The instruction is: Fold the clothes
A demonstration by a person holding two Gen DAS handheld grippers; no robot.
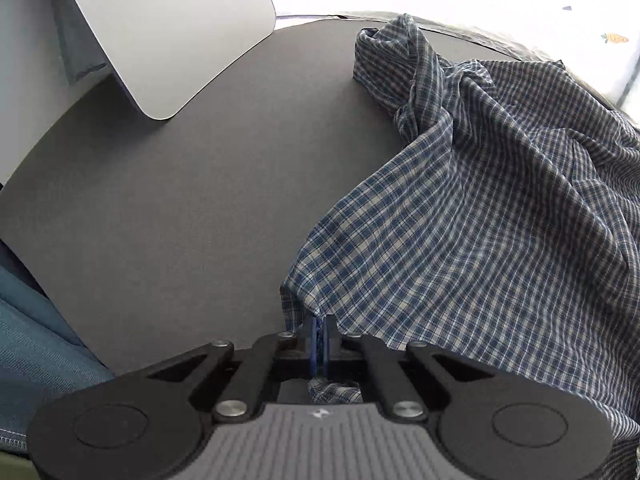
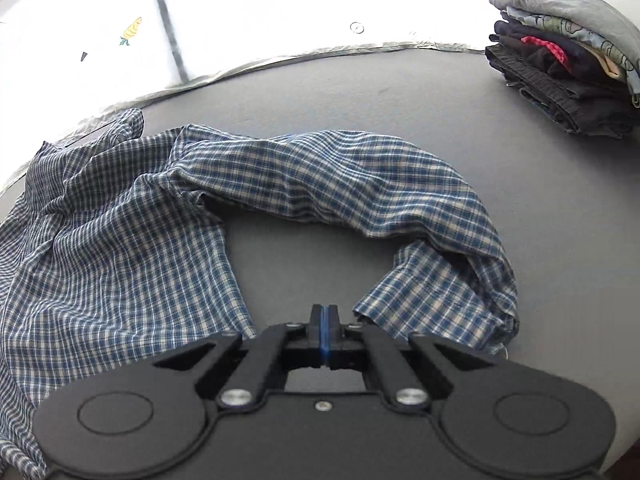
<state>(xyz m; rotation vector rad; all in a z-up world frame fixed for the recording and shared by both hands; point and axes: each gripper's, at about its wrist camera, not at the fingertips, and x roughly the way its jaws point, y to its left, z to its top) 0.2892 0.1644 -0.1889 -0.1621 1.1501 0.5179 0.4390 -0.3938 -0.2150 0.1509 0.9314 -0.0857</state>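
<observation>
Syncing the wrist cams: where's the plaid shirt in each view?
Left wrist: plaid shirt fills the right half, its edge pinched in the left gripper.
Right wrist: it covers left and centre, one sleeve curling toward the shut, empty right gripper.
Shared landmark: the carrot print on the white sheet beyond the grey table.

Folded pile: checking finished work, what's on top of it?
A grey garment tops the folded pile on the table; the layers underneath show only their edges.
</observation>
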